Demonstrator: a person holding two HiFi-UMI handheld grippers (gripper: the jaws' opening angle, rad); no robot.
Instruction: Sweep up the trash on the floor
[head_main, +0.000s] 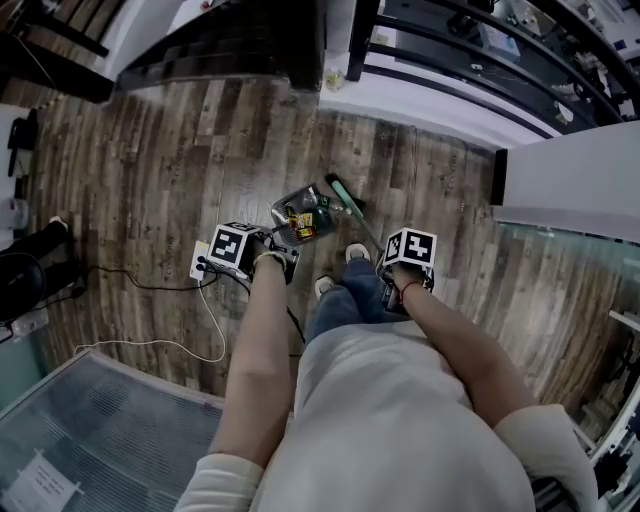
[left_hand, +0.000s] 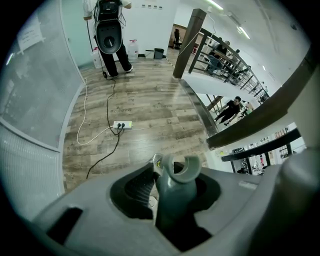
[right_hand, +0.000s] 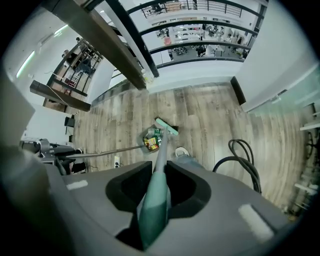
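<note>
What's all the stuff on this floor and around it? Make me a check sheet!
Surface: wooden floor.
Job's things: broom head beside the dustpan, which holds trash.
Clutter: nothing seen.
Grippers: left gripper shut on the dustpan's handle; right gripper shut on the broom's handle.
Cables: power strip with cables lying on the floor.
Surroundings: railing, glass panel.

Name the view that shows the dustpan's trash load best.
Head view: the dustpan lies open to the camera, colourful trash inside. The right gripper view shows it smaller, beside the broom head. The left gripper view shows mostly its handle.
</note>
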